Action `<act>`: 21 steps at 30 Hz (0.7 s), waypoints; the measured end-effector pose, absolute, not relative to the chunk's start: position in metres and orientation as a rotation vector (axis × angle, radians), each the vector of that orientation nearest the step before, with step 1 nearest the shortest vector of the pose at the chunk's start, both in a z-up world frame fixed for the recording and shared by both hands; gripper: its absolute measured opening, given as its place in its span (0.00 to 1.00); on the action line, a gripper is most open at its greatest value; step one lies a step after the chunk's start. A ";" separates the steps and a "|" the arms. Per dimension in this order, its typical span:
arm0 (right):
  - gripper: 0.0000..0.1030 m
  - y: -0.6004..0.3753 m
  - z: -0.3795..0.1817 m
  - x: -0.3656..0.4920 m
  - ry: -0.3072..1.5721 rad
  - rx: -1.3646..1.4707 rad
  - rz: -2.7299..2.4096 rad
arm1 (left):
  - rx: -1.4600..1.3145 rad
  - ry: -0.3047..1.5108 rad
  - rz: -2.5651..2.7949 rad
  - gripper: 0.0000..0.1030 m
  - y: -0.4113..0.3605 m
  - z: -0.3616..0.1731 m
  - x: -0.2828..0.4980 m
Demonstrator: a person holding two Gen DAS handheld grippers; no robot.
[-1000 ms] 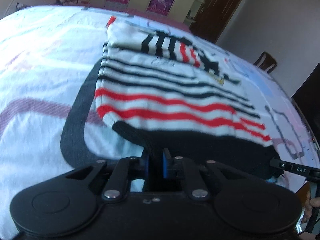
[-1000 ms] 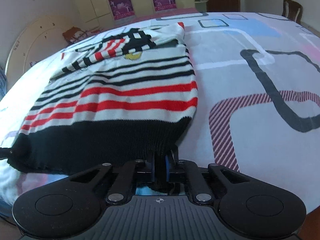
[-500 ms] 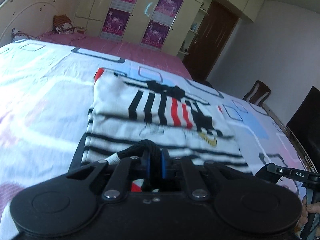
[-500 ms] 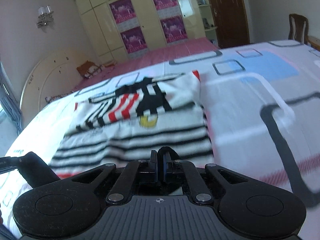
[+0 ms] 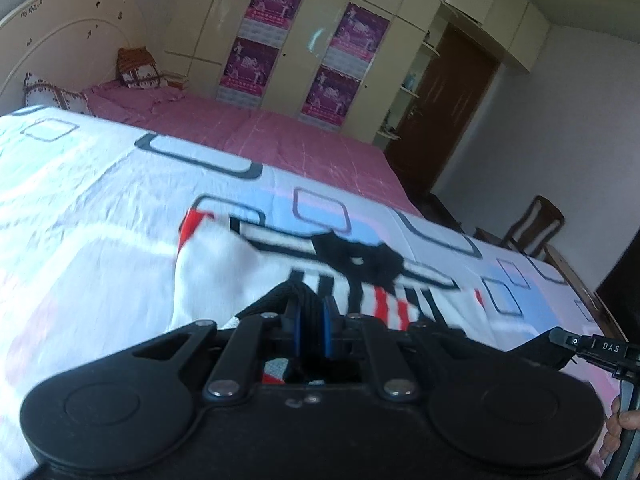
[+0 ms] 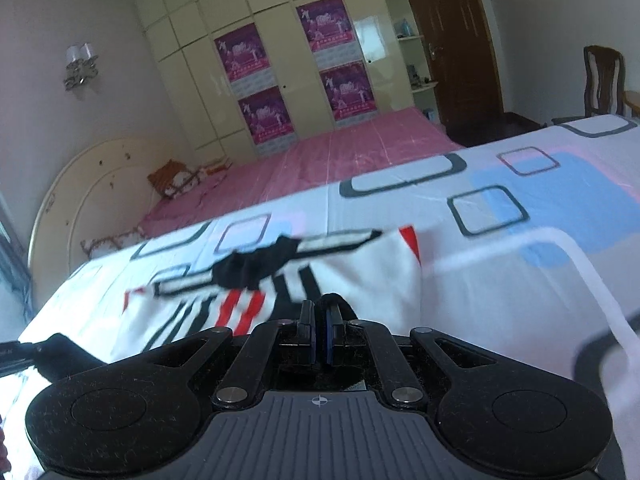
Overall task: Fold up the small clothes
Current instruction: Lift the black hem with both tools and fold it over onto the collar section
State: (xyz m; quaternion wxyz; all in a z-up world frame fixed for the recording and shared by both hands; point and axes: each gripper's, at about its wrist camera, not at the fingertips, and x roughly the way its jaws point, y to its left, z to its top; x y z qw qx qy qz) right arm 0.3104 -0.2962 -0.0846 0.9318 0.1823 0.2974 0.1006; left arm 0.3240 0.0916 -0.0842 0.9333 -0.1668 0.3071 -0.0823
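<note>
Both grippers have carried the black hem forward over the striped sweater (image 5: 224,276) on the bed (image 5: 100,200), left gripper (image 5: 310,320) and right gripper (image 6: 320,322) each clamped on it.

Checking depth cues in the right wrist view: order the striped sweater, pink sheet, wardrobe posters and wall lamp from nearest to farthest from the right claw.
1. Striped sweater, pinched in the right claw.
2. Pink sheet, beyond the patterned cover.
3. Wardrobe posters and wall lamp, upper left: both at the far walls, too close to call.
</note>
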 end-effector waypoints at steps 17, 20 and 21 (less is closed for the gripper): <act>0.04 -0.298 -0.141 0.476 0.724 0.481 0.130 | -0.288 0.721 -0.046 0.10 0.083 -0.126 0.468; 0.04 -0.300 -0.158 0.491 0.766 0.467 0.120 | -0.266 0.742 0.001 0.09 0.086 -0.137 0.480; 0.04 -0.300 -0.161 0.495 0.778 0.462 0.121 | -0.264 0.751 0.019 0.11 0.088 -0.139 0.486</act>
